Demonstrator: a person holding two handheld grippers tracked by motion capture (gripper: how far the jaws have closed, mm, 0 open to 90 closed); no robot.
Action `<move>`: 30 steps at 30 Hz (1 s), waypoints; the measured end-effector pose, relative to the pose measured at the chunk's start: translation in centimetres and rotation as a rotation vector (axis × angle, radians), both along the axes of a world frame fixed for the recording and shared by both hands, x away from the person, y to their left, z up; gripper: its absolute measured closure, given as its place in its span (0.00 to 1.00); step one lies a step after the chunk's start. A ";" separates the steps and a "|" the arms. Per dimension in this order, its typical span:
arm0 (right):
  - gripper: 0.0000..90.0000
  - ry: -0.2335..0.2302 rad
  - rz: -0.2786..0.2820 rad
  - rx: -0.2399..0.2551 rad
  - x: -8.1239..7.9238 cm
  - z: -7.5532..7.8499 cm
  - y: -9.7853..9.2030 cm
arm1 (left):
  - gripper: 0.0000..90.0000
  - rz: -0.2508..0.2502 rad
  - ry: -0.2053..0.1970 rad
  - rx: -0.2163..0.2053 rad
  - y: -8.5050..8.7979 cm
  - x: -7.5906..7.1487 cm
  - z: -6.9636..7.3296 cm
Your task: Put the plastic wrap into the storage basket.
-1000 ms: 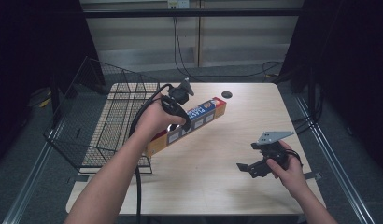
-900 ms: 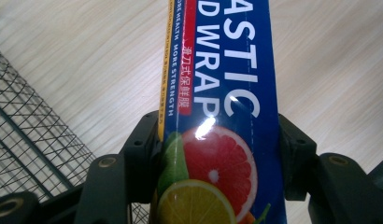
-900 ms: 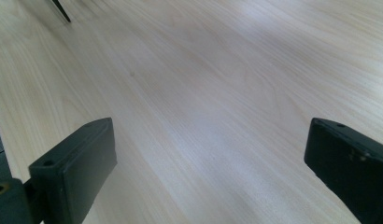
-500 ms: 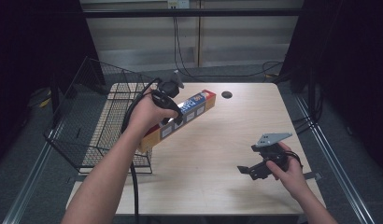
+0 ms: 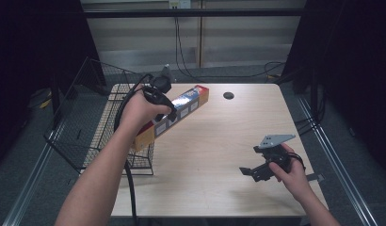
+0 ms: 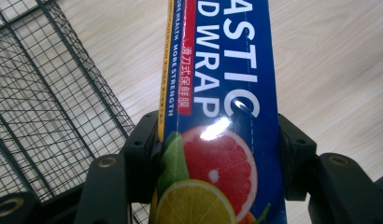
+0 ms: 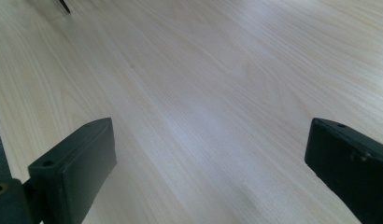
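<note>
While the left gripper clamps its jaws on the wrap box, holding it tilted above the table beside the basket, the right gripper rests open, well apart.

The plastic wrap box is blue with white lettering, a red stripe (citrus slices printed below), against the pale woodgrain table and dark wire basket.
</note>
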State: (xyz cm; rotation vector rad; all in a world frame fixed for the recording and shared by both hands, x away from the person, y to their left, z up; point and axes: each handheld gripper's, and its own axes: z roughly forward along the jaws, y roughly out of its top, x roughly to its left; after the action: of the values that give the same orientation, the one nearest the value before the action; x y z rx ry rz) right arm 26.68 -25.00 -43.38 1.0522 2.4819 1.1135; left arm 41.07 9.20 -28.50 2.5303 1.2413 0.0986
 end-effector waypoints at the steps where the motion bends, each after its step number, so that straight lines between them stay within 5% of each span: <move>1: 0.02 0.000 0.001 0.000 0.0 0.0 0.0 | 0.49 0.002 -0.001 -0.002 0.1 0.0 0.1; 30: 0.02 -0.011 -0.016 -0.015 0.1 -0.4 0.0 | 0.49 0.149 -0.013 -0.021 4.5 0.6 2.6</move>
State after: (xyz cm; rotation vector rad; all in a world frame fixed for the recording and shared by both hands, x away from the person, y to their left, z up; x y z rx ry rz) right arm 26.76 -25.03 -43.82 1.0573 2.4648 1.0912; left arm 41.64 13.69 -25.93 2.4125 1.4171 0.1355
